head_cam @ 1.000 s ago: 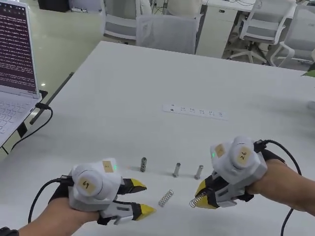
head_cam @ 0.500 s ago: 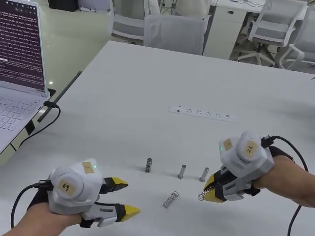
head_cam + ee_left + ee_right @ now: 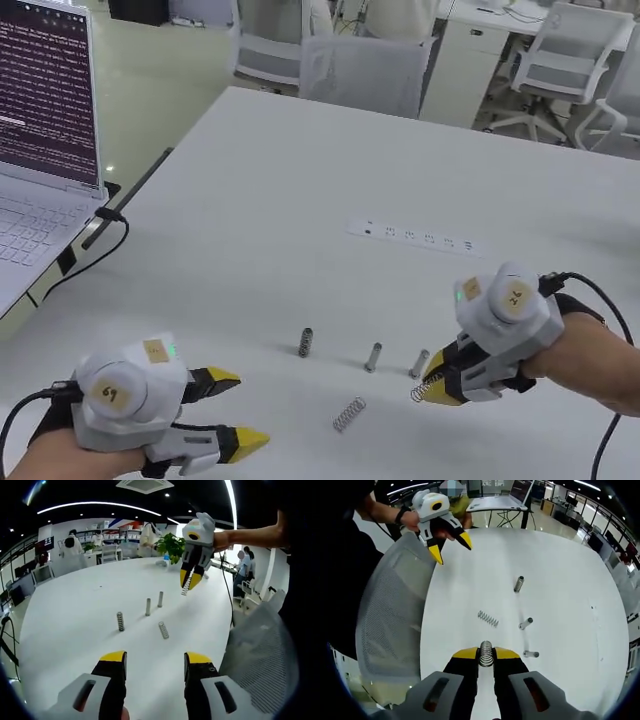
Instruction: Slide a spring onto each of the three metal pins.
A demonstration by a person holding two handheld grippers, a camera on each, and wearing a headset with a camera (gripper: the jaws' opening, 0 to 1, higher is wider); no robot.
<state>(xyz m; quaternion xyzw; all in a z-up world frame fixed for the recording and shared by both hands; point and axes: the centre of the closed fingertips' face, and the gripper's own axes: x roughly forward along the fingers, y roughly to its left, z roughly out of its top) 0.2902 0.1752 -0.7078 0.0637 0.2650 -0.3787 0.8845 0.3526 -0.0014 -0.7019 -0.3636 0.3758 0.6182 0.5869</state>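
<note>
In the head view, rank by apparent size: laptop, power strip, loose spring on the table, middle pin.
1. laptop, partly cut off by the frame.
2. power strip.
3. loose spring and middle pin look about alike; left unranked.

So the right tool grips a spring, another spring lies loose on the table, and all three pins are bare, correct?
Not all three. The head view shows the leftmost pin carrying a fitted spring; the middle pin and right pin are bare. The right tool does grip a spring, and a loose spring lies on the table.
</note>
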